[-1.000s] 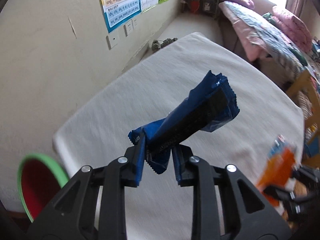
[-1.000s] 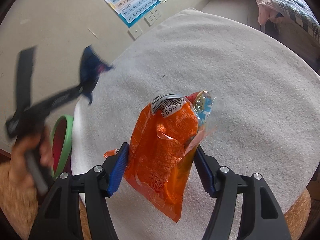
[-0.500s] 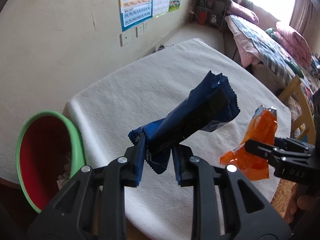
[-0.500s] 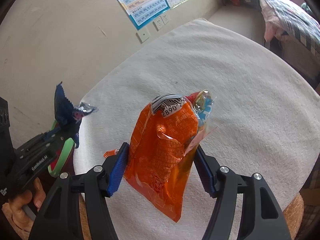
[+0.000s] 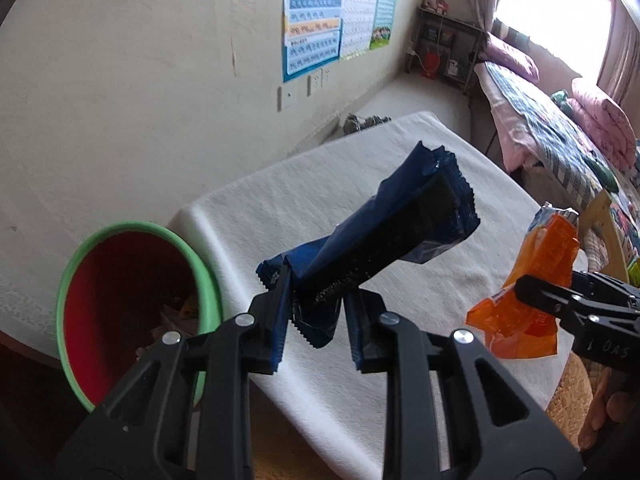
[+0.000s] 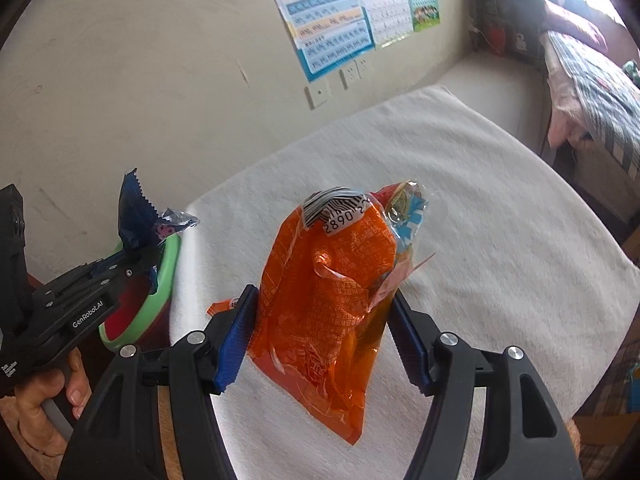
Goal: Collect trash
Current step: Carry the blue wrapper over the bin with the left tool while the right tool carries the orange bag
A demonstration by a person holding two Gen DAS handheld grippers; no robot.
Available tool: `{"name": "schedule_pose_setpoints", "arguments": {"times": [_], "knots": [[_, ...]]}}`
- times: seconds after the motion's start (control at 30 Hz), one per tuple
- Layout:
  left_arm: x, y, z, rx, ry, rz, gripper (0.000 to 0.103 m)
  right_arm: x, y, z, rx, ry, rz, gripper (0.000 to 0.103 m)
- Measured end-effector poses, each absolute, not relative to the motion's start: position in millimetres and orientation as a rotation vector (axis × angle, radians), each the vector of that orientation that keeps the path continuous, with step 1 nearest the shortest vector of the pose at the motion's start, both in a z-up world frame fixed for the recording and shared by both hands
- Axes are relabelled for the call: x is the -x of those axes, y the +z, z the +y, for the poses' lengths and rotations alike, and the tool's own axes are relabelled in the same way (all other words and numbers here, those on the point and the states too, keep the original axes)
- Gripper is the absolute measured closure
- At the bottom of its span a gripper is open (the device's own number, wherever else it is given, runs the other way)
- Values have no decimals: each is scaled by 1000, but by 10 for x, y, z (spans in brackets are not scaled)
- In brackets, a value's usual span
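Observation:
My left gripper (image 5: 318, 304) is shut on a dark blue snack wrapper (image 5: 384, 236) that sticks up and to the right above the table's left edge. Below and left of it stands a bin (image 5: 132, 304), red inside with a green rim, holding some scraps. My right gripper (image 6: 324, 320) is shut on a crumpled orange snack bag (image 6: 328, 300) with a barcode at its top, held above the white cloth. In the right wrist view the left gripper (image 6: 140, 260) with the blue wrapper (image 6: 136, 216) hangs over the bin (image 6: 160, 292). The orange bag (image 5: 532, 280) shows at the right of the left wrist view.
A round table under a white cloth (image 6: 480, 220) stands against a beige wall with posters (image 5: 316, 36) and sockets. A bed with pillows (image 5: 560, 128) lies at the far right. A person's hand (image 6: 44, 396) grips the left tool's handle. A wooden chair (image 5: 604, 232) stands beside the table.
Both grippers have risen and swung left toward the bin, each keeping its wrapper. The bin has come fully into the left wrist view, and the left gripper now hangs over its rim.

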State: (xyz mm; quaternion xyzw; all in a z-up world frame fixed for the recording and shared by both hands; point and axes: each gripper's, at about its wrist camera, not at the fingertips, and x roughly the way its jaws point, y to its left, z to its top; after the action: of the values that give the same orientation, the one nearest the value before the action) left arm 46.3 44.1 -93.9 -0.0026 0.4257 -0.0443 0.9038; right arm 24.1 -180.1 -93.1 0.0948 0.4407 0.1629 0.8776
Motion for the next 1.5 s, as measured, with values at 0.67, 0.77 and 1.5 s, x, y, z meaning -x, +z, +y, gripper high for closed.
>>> {"name": "schedule_pose_setpoints", "arguments": {"times": [0.67,0.77,1.5], "knots": [[-391,-848,916,67,4,827,79,-367,-880,-1222,-109,425,918,40],[-384,-875,984,78,20,830,79,-377,-890,-1120,-94,442,920,40],[-322,-1018,1388,107,122,862,79,-527,-1060,-720,-30,506,961,40]]}}
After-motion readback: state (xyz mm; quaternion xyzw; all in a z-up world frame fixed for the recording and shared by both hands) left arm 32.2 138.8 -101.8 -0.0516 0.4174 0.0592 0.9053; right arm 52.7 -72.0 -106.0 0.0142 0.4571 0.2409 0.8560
